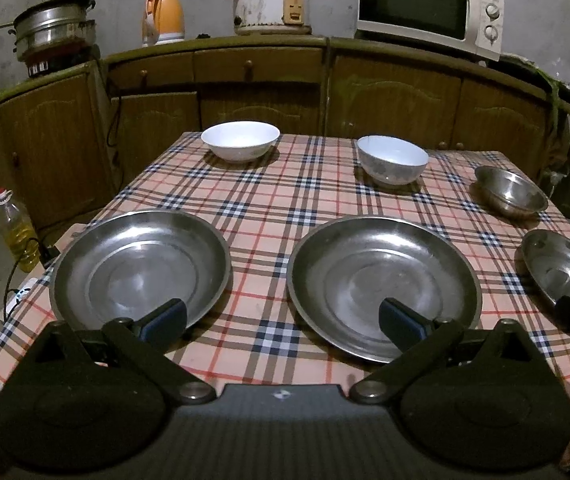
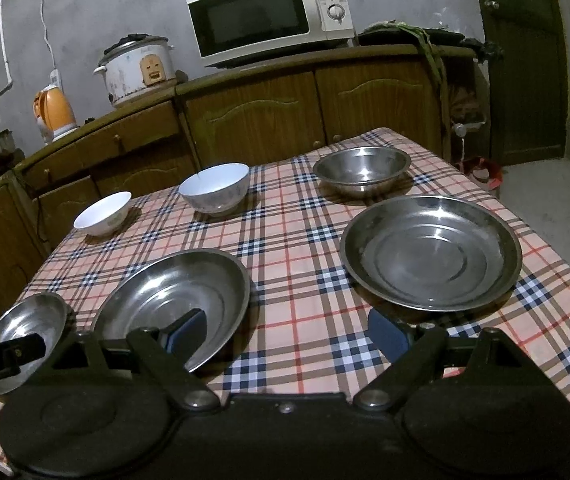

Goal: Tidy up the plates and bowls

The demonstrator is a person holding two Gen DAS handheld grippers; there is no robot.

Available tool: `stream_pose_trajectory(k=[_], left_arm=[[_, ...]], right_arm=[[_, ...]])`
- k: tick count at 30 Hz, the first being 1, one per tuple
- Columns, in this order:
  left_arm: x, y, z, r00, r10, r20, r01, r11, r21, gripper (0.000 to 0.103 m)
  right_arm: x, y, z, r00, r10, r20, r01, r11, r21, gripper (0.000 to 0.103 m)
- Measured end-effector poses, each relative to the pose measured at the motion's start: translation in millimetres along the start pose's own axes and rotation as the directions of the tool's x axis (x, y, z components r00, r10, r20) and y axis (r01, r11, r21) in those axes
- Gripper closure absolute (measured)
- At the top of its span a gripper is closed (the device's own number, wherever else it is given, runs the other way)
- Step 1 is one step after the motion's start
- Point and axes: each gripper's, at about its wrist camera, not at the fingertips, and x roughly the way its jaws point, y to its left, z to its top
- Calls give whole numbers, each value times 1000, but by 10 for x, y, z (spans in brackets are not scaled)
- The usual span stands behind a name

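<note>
Plates and bowls lie spread over the checked cloth of the surface [image 1: 285, 208], none stacked. Seen from the left tool [image 1: 283, 322], whose two blue-padded fingers stand wide apart with nothing between them, a steel plate [image 1: 141, 264] lies just ahead of its left finger and a second steel plate [image 1: 383, 284] just ahead of its right finger; each pad overlaps the near rim of its plate in view, though I cannot tell whether they touch. Farther ahead and to the left sits a shallow white bowl [image 1: 240, 140], and ahead to the right a deeper white bowl [image 1: 392, 159]. Off to the far right are a steel bowl [image 1: 510, 191] and, nearer, a third steel plate [image 1: 563, 266], with a dark part of the other tool at its near edge. The right tool [image 2: 287, 334] is likewise spread wide and holds nothing; the third plate lies just ahead of its right finger, the second plate is just ahead of its left finger, and the first plate shows at the far left. Behind the surface, a wooden cabinet carries a microwave [image 1: 429, 4], a rice cooker [image 1: 271, 2] and an orange kettle [image 1: 163, 16].
</note>
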Motion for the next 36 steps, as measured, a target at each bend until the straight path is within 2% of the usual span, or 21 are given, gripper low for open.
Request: stream_pose_trajectory(k=[25, 36], left_arm=[[286, 80, -14, 998, 9, -63, -10, 1000, -20, 0], [556, 35, 41, 997, -13, -82, 13, 1000, -2, 0]], right_arm=[[230, 63, -41, 999, 16, -40, -17, 1000, -27, 0], [516, 101, -8, 997, 23, -71, -29, 997, -77, 0]])
